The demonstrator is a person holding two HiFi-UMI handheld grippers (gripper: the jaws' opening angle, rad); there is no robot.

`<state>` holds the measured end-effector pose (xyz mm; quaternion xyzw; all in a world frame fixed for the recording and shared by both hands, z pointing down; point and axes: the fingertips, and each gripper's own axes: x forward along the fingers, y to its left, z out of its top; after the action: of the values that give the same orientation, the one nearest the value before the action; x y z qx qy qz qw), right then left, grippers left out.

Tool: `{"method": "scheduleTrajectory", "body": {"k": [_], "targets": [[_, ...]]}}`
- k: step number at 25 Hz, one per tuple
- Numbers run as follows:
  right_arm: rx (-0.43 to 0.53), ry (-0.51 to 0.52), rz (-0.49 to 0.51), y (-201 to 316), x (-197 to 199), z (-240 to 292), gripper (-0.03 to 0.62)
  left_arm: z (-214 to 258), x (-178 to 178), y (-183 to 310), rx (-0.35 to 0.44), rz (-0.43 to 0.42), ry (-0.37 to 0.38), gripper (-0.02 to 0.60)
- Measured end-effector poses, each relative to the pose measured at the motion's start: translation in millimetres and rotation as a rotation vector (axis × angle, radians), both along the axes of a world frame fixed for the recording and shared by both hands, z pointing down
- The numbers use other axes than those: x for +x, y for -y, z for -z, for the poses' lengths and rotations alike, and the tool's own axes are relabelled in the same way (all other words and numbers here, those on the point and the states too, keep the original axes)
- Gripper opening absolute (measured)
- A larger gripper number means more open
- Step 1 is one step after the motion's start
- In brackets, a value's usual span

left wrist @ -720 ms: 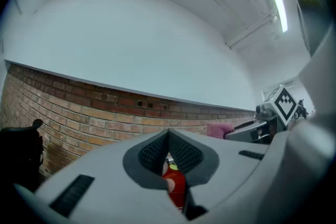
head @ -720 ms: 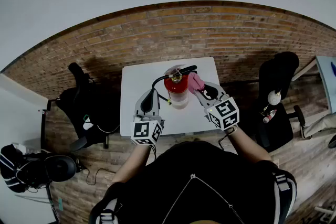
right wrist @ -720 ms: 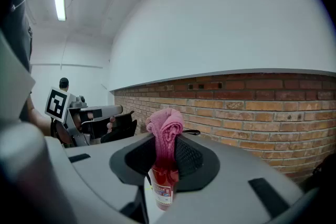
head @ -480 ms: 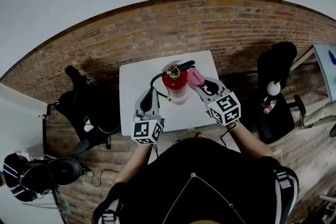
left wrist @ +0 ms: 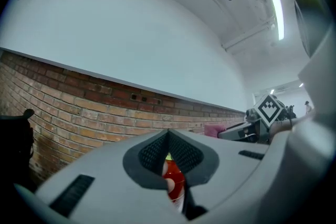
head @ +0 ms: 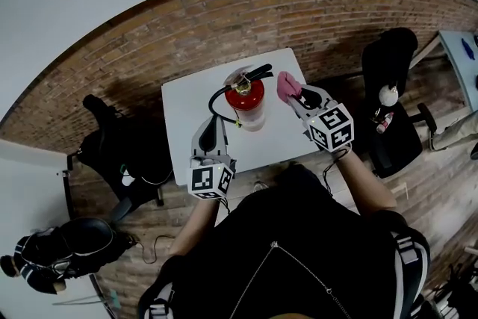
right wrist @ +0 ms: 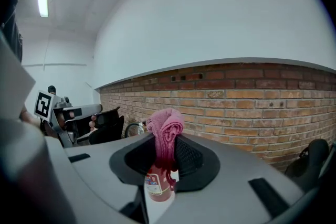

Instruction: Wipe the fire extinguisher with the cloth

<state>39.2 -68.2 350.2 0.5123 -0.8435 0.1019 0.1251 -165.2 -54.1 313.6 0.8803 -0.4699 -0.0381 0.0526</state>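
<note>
A red fire extinguisher (head: 247, 96) with a black hose stands upright on the white table (head: 190, 104). It shows low between the jaws in the left gripper view (left wrist: 173, 184) and the right gripper view (right wrist: 156, 187). My right gripper (head: 293, 95) is shut on a bunched pink cloth (head: 286, 85), held just right of the extinguisher's top and apart from it. The cloth (right wrist: 165, 132) sticks up out of the right gripper (right wrist: 164, 152). My left gripper (head: 211, 132) sits near the hose loop at the extinguisher's front left. Its jaws (left wrist: 168, 136) meet, with nothing seen between them.
A black office chair (head: 112, 138) stands left of the table. Another black chair (head: 392, 86) with small items on it stands to the right. A brick wall (right wrist: 252, 92) runs behind the table. Black bags lie on the floor (head: 67, 243) at the lower left.
My right gripper has drawn the pink cloth off the extinguisher's top to the right, leaving a gap. The left gripper stays near the hose. The head view has shifted.
</note>
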Motion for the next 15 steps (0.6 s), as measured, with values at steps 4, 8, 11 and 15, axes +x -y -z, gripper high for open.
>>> {"method": "scheduleTrajectory", "body": {"k": [4, 8, 11, 15], "targets": [[-0.045, 0.004, 0.001, 20.4, 27.9, -16.1, 0.101, -3.7, 5.0, -0.7, -0.006, 0.028, 0.011, 0.009], [-0.076, -0.011, 0.051, 49.4, 47.8, -32.2, 0.101, -8.4, 15.8, 9.9, -0.015, 0.103, 0.028, 0.009], [-0.123, 0.004, 0.120, 70.8, 57.0, -47.0, 0.101, -6.1, 28.5, 19.9, -0.012, 0.182, 0.026, 0.009], [-0.188, 0.031, 0.209, 101.8, 65.5, -70.8, 0.101, -6.6, 44.0, 31.3, -0.009, 0.266, 0.041, 0.011]]}}
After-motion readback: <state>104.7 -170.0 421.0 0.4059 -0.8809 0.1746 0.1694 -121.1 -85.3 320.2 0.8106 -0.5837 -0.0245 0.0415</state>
